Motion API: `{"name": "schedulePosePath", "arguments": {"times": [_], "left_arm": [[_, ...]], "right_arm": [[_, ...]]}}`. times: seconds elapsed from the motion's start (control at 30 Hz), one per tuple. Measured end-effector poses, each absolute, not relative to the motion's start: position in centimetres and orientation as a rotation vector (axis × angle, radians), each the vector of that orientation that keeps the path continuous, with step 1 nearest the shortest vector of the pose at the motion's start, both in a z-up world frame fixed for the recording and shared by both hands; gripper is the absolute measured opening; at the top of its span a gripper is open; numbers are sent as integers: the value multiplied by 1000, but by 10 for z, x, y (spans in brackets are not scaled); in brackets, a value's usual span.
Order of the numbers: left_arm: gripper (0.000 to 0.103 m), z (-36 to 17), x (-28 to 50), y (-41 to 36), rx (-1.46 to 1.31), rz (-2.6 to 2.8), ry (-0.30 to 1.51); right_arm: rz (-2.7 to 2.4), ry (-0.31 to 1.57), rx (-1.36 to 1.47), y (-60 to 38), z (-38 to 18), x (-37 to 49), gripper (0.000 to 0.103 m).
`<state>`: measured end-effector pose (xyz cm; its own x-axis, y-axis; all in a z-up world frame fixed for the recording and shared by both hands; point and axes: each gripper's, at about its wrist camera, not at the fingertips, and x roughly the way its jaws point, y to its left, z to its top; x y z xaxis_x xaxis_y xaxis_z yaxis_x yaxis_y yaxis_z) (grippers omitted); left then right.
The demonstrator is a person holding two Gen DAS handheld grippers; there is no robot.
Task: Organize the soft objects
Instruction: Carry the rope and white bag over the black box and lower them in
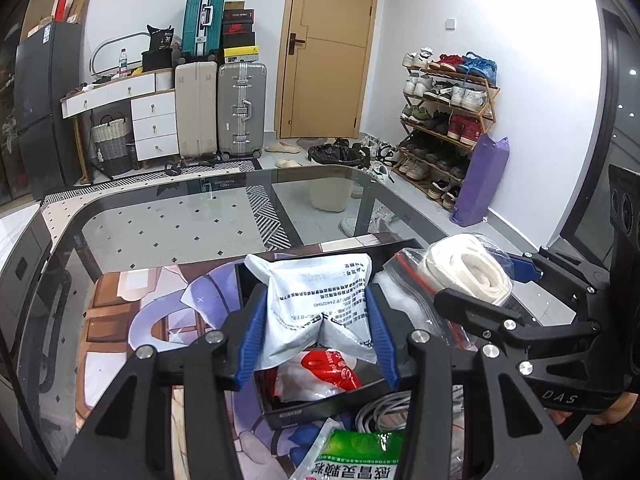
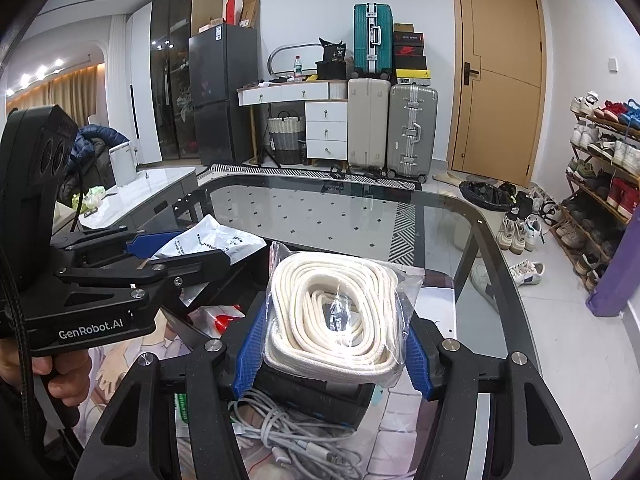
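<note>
Pinching a crumpled white printed pouch [image 1: 316,304], the left tongs [image 1: 318,336] hold it upright. Right tongs [image 2: 334,350] grip a clear bag of coiled white rope [image 2: 332,312], lying flat, above the glass worktop [image 2: 320,216].

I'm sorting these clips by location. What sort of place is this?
Most likely a home, near the entrance: a shoe rack full of shoes by the door, suitcases stacked against the wall, and a glass table.
</note>
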<state>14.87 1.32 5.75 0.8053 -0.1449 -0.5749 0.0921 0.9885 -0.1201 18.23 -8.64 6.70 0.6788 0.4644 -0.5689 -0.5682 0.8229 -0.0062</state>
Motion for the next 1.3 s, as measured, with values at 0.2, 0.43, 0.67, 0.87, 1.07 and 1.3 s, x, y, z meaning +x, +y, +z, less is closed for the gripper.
{"name": "schedulePosePath", "arguments": {"times": [0.2, 0.43, 0.67, 0.87, 1.07, 1.3], "left_arm": [[47, 49, 156, 10, -85, -135, 646], [47, 42, 165, 8, -70, -135, 669], [47, 39, 168, 13, -71, -121, 680], [47, 42, 166, 16, -80, -120, 672], [47, 41, 166, 13, -76, -137, 674], [65, 41, 166, 9, -76, -154, 681]], "right_arm": [[582, 600, -223, -79, 59, 193, 60], [575, 613, -297, -66, 49, 203, 60], [578, 626, -354, -56, 38, 210, 60], [598, 648, -371, -49, 33, 216, 69], [575, 623, -362, -56, 38, 212, 87], [534, 604, -343, -72, 45, 197, 101]]}}
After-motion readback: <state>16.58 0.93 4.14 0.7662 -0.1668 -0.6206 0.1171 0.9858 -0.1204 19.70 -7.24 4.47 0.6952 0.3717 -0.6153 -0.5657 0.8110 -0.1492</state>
